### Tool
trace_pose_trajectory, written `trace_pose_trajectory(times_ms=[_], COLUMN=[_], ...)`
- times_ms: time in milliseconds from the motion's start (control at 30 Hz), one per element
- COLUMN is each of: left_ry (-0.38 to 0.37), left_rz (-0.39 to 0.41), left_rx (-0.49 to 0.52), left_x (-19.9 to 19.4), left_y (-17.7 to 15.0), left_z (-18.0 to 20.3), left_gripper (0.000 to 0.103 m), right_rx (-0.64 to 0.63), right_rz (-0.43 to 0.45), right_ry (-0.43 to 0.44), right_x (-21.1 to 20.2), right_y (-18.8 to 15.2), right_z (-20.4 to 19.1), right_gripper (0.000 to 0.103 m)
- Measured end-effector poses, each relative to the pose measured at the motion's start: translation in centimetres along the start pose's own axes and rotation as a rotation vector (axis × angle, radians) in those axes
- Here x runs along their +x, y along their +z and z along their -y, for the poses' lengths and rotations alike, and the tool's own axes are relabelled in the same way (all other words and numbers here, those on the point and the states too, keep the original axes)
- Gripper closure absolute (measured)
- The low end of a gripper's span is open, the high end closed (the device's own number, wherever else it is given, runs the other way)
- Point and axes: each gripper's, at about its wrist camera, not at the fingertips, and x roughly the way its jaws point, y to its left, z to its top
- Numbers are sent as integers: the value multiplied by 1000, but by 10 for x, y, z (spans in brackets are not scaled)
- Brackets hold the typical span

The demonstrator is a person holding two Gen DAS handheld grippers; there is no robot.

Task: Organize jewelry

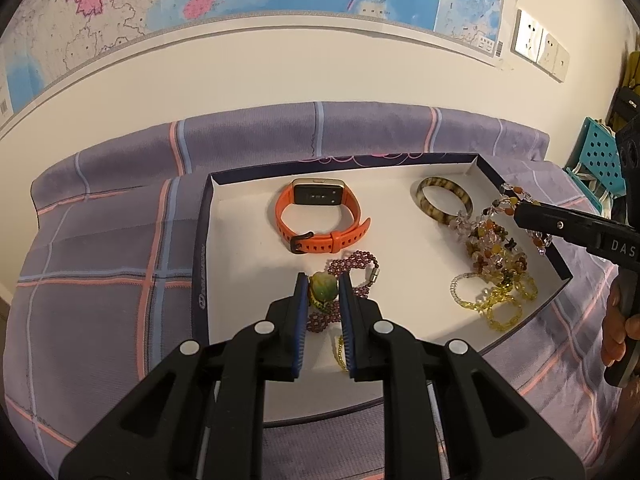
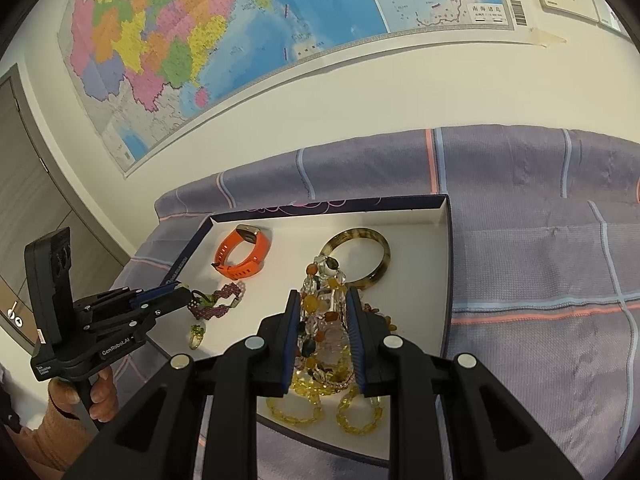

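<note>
the green pendant [image 1: 323, 288] of the purple bead necklace [image 1: 352, 264] sits between the left gripper's [image 1: 323, 294] blue fingers [image 1: 301, 300], which pinch it from both sides just above the white floor of the tray [image 1: 240, 280]. the purple beads loop out around the fingers and lie on the tray, the clasp end to the right. a thin yellow-green strand [image 2: 197, 334] lies just beside it, nearer the tray's front edge.

the mixed bead strand [image 2: 320, 304], clear, amber and brown stones, runs up between the right gripper's [image 2: 323, 300] fingers [image 2: 354, 320]; the fingers are close together and nip it, and the strand rises from the heap on the right side of the tray. yellow bead loops [image 1: 496, 304] lie under and in front of that heap, reaching the tray's front rim.

behind, an orange watch [image 1: 316, 216] rests at the tray's back left and a striped bangle [image 1: 444, 200] at the back right, well apart. the tray lies on a purple plaid cloth [image 1: 120, 240]; a map [image 2: 240, 40] hangs on the wall.
</note>
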Motion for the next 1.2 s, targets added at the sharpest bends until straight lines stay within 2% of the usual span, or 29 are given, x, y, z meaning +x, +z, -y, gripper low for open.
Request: trace_pose_trajectory(times_ms=[967, 1200], left_ry=[25, 30], left_rz=[-37, -25], left_rx=[-5, -3], left_x=[17, 14], left_y=[-3, -4], left_z=[0, 1], left_gripper=[85, 66], right_rx=[-14, -31], right_rz=[-54, -47], right_ry=[-81, -104], right_x=[21, 20], right_y=[-5, -7], right_z=[2, 0], right_gripper=[80, 68])
